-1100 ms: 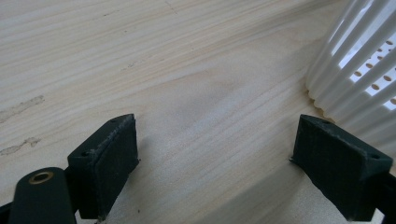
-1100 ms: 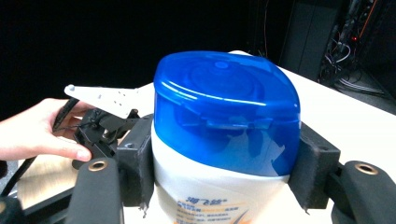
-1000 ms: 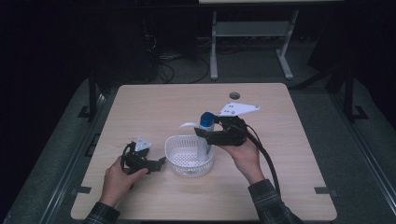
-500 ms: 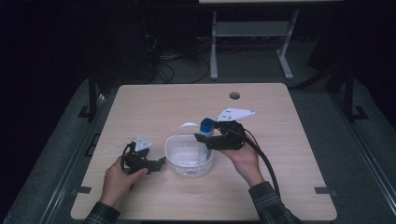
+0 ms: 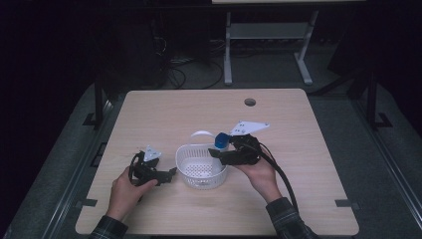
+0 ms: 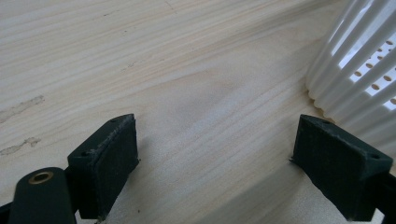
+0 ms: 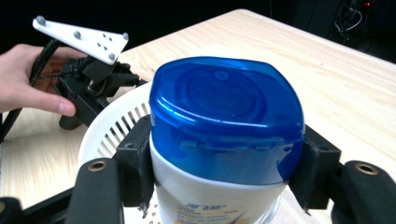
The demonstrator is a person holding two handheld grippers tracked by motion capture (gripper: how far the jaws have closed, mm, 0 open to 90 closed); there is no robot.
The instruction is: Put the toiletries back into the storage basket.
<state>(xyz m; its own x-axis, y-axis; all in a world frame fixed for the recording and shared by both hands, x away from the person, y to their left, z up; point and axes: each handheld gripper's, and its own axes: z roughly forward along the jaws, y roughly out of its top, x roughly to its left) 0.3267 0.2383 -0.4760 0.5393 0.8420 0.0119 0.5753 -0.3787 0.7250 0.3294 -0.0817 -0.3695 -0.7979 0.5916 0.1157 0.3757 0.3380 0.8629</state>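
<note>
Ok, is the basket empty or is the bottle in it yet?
Empty: the basket shows bare holes; the bottle sits clamped in the right tool at its rim.

High view: looked down from above on the whole counter (image 5: 298, 129).
Gripper views: sat close, both sharing the basket (image 6: 359, 60).

a pale wooden table (image 5: 164, 112) with rounded corners and a small round hole (image 5: 250, 102) near its far edge stands on a grey floor (image 5: 338, 112). beyond it the room is dark; a white metal stand (image 5: 266, 32) and loose black cables (image 5: 186, 74) lie on the floor behind the table.
</note>
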